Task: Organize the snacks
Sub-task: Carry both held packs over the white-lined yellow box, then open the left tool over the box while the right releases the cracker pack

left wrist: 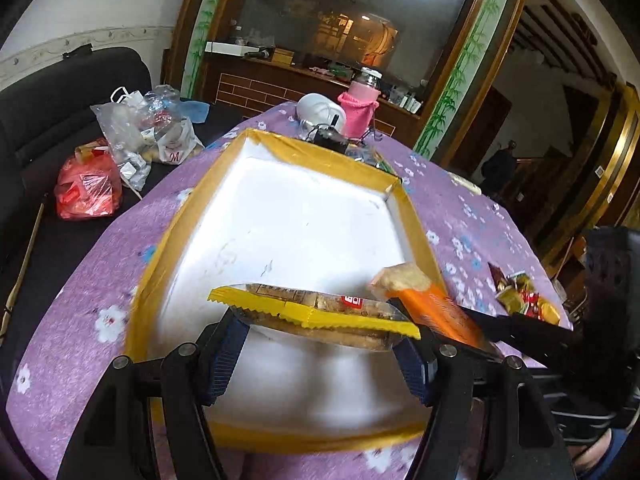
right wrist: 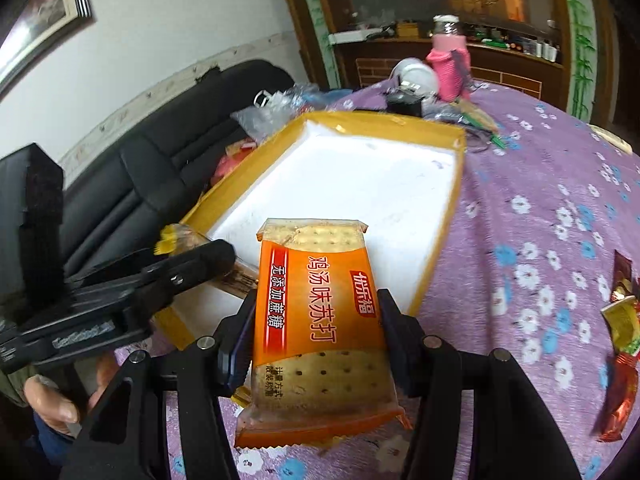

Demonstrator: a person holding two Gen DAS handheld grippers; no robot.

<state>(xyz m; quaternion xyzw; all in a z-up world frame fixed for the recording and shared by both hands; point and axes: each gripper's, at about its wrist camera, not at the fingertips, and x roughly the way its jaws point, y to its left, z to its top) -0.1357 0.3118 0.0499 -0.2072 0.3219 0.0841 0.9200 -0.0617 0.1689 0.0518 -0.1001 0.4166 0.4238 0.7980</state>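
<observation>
A shallow white tray with a yellow taped rim (left wrist: 188,216) lies on the purple flowered tablecloth; its rim also shows in the right wrist view (right wrist: 450,216). My left gripper (left wrist: 320,332) is shut on a yellow-edged cracker packet (left wrist: 312,312), held over the tray's near end. My right gripper (right wrist: 316,320) is shut on an orange soda cracker packet (right wrist: 320,300), held at the tray's near right corner. The orange packet (left wrist: 436,300) and the right gripper's finger show at the right of the left wrist view. The left gripper (right wrist: 188,264) and its packet show at the left of the right wrist view.
A pile of small wrapped snacks (left wrist: 524,296) lies on the cloth right of the tray, also seen in the right wrist view (right wrist: 620,340). A pink-sleeved jar (left wrist: 360,108), a white bowl (left wrist: 320,110) and clutter stand behind the tray. Plastic bags (left wrist: 132,140) sit on a black sofa at left.
</observation>
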